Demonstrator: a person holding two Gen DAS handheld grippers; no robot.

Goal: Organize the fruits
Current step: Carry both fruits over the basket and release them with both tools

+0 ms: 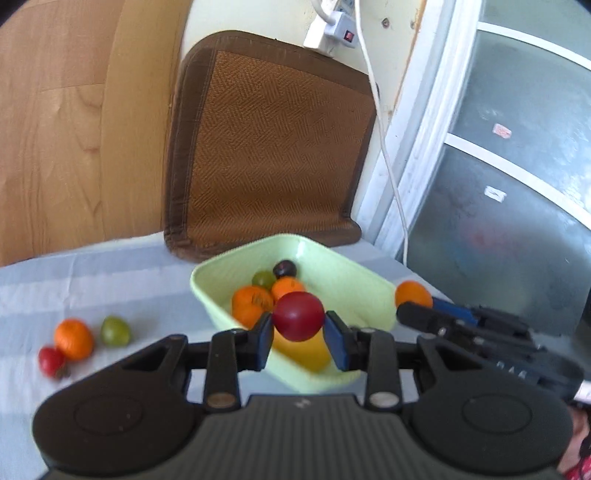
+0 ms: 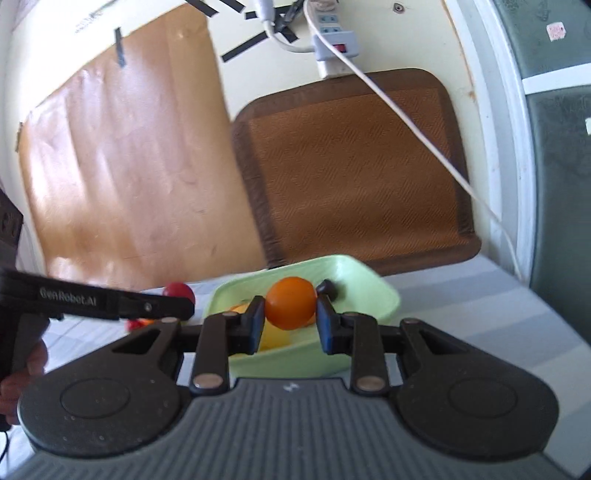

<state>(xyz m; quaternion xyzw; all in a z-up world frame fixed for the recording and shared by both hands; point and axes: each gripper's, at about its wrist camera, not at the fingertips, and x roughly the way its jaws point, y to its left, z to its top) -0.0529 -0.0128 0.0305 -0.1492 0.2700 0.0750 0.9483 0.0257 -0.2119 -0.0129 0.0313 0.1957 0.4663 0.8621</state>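
Observation:
My left gripper (image 1: 298, 334) is shut on a dark red plum (image 1: 298, 315) and holds it above the near rim of a light green bowl (image 1: 221, 273). The bowl holds oranges (image 1: 251, 301), a green fruit (image 1: 263, 278), a dark plum (image 1: 285, 268) and something yellow. My right gripper (image 2: 290, 325) is shut on an orange (image 2: 290, 302) above the same bowl (image 2: 369, 291). It also shows at the right in the left wrist view (image 1: 413, 306). On the cloth to the left lie an orange (image 1: 73, 339), a green fruit (image 1: 115, 331) and a strawberry (image 1: 51, 362).
The table has a grey-and-white striped cloth (image 1: 110, 280). A brown woven mat (image 1: 266, 144) leans against the wall behind the bowl. A white power strip (image 1: 332, 33) and its cord (image 1: 391, 177) hang at the back right. A glass door (image 1: 517, 184) stands at the right.

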